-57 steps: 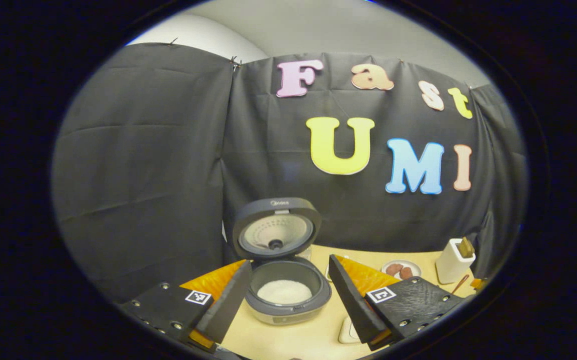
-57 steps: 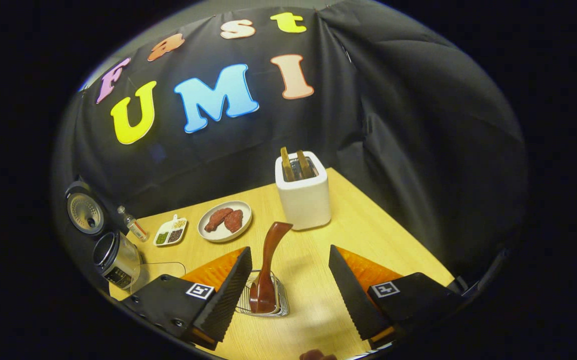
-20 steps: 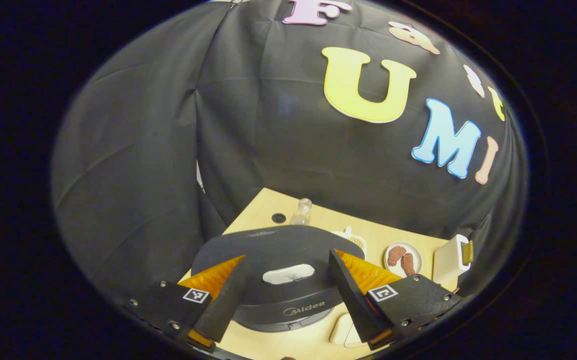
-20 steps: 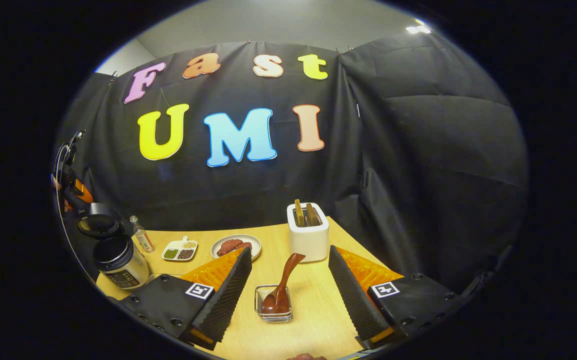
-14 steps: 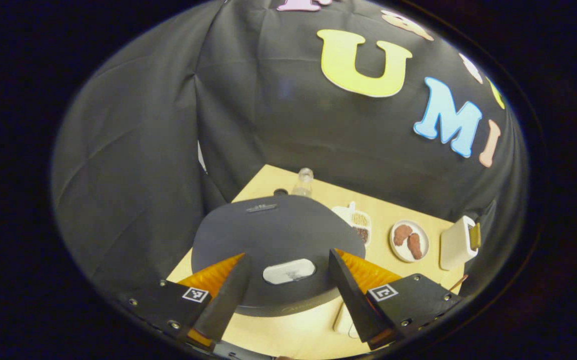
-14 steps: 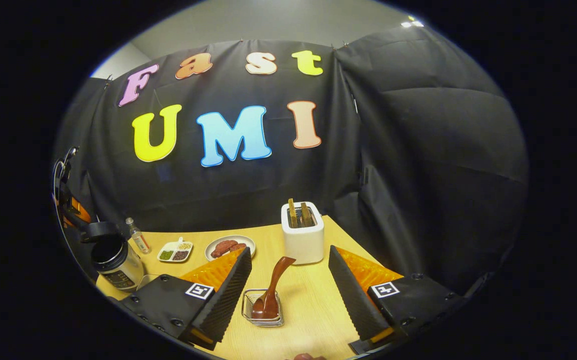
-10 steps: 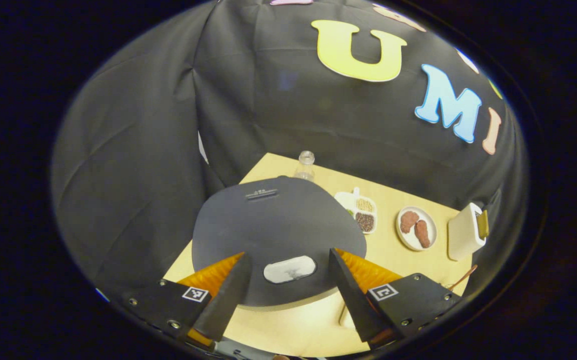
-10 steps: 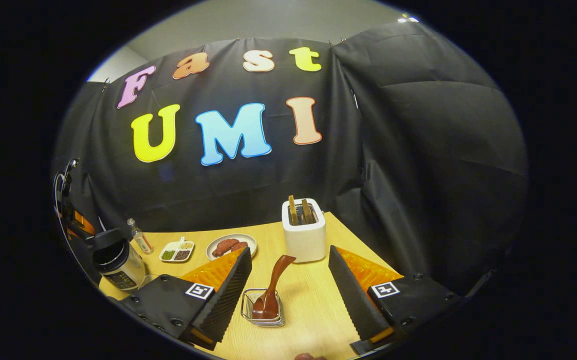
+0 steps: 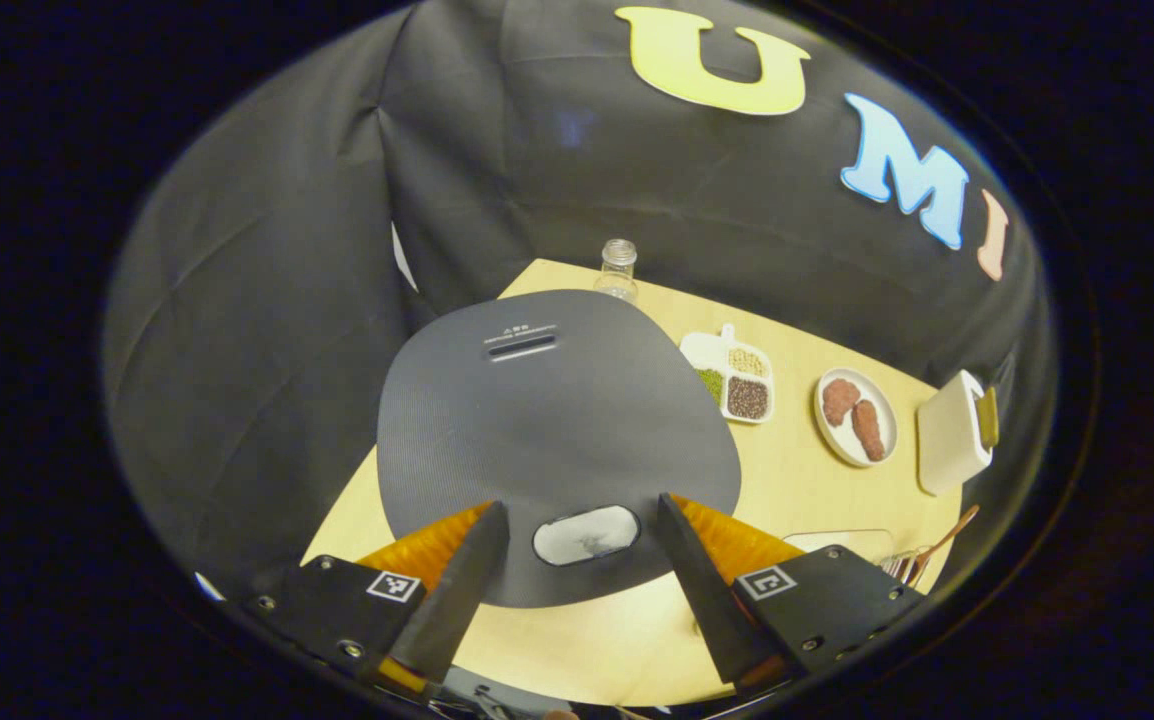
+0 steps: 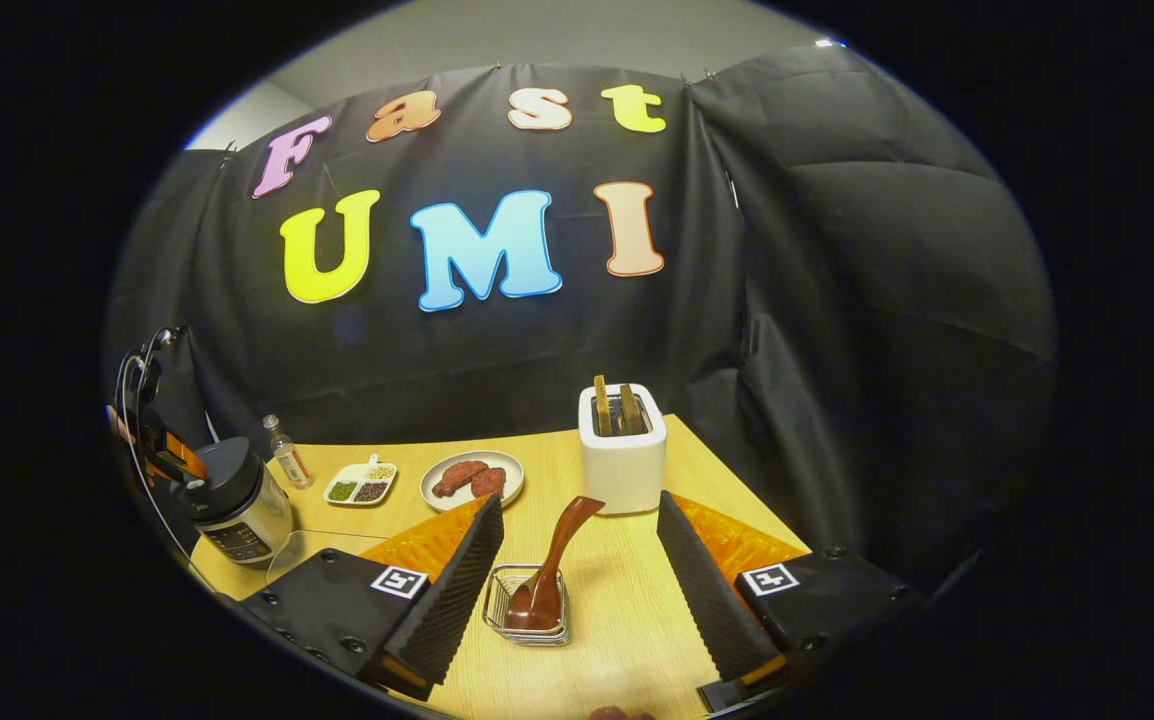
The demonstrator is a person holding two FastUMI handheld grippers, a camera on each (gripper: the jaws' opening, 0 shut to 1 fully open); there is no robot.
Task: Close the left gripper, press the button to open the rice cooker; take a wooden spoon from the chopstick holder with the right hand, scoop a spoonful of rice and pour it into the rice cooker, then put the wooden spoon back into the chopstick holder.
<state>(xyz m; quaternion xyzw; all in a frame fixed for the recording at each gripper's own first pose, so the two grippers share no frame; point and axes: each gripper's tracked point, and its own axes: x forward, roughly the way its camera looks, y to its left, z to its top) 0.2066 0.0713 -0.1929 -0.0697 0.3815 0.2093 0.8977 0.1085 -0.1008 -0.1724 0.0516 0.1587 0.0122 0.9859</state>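
Your left hand-held gripper (image 9: 582, 575) hangs over the dark grey round rice cooker (image 9: 552, 430), whose lid is down; its fingers are spread wide and straddle the pale oval button (image 9: 587, 533) at the lid's near edge, and whether they touch the lid cannot be told. Taking the rice cooker as your landmark in the left gripper view: a small clear glass bottle (image 9: 618, 268) stands just behind it, a white divided dish of green, tan and dark grains (image 9: 732, 372) lies just to its right, a white round plate with two reddish-brown pieces of food (image 9: 855, 418) sits farther right, and a white toaster (image 9: 952, 435) is beyond that. All of it rests on the light wooden surface (image 9: 797, 480). Your right hand-held gripper (image 10: 577, 590) is also spread wide and holds nothing. Between its fingers, but apart from them, the square wire chopstick holder (image 10: 529, 606) stands on the surface well to the right of the rice cooker, and the dark reddish-brown wooden spoon (image 10: 549, 570) sits in it bowl down, handle leaning toward the toaster. In the right gripper view the rice cooker (image 10: 229, 500) shows at the far left, with your other hand-held gripper pressed close above its lid.
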